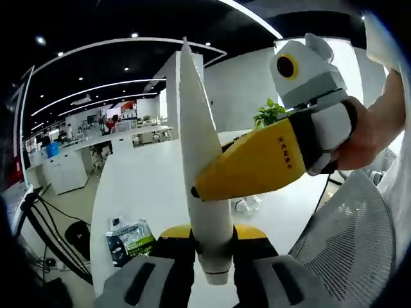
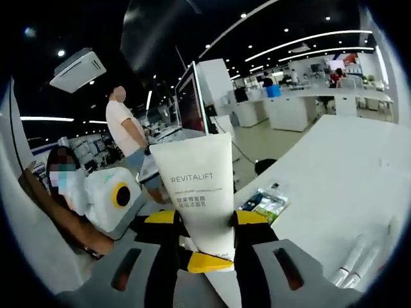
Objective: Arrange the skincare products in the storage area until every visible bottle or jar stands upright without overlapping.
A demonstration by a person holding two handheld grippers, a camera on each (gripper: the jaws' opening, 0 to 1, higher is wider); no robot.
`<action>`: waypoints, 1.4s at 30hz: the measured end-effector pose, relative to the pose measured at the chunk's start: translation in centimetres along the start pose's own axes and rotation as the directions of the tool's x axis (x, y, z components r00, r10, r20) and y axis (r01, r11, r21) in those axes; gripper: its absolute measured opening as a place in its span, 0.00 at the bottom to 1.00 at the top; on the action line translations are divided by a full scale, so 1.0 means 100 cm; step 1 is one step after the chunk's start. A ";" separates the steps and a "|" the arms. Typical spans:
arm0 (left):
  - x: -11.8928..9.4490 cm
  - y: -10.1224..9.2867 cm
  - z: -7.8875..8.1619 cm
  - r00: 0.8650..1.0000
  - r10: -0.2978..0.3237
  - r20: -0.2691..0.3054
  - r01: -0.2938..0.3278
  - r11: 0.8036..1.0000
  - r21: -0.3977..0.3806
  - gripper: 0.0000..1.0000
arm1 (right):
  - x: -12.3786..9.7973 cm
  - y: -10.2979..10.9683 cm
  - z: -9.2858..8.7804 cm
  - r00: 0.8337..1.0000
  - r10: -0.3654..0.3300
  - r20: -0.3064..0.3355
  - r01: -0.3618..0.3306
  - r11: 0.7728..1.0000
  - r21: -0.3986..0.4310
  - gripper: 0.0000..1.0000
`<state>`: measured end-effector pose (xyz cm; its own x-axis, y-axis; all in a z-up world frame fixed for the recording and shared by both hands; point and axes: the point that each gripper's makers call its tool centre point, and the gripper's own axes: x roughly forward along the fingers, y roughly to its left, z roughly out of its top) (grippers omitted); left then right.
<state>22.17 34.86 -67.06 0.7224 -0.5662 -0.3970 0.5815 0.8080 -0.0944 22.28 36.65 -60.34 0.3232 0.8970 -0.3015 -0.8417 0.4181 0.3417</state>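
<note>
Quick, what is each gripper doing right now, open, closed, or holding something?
Left gripper: closed on the white tube, near its cap end.
Right gripper: closed on the same white tube, the one printed REVITALIFT.

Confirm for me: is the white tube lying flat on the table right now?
No. The white REVITALIFT tube is held up off the white table, gripped between the jaws of both grippers.

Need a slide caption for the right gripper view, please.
Both grippers' jaws clamp a white Revitalift tube above the white table.
</note>
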 end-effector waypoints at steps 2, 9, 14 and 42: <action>0.000 -0.001 0.000 1.000 -0.003 -0.001 0.003 1.000 0.018 0.20 | -0.002 0.000 0.000 0.999 0.032 -0.001 -0.032 0.999 0.007 0.31; -0.002 -0.014 0.003 0.995 -0.097 0.011 0.097 0.994 -0.058 0.19 | -0.012 0.008 0.013 0.988 0.155 0.003 -0.155 0.986 -0.060 0.30; -0.004 -0.032 -0.001 0.980 -0.199 -0.007 0.198 0.979 -0.042 0.19 | -0.021 0.017 0.018 0.966 0.258 -0.029 -0.260 0.959 -0.109 0.29; -0.003 -0.060 -0.049 0.932 -0.270 -0.243 0.318 0.931 0.182 0.18 | -0.055 0.026 -0.050 0.626 0.207 -0.752 -0.685 0.607 -0.403 0.11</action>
<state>16.63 31.02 -70.85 0.4247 -0.7062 -0.5664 0.8387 0.5425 -0.0476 16.13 32.03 -62.27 -0.2969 0.5403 -0.7874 -0.9067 -0.4183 0.0548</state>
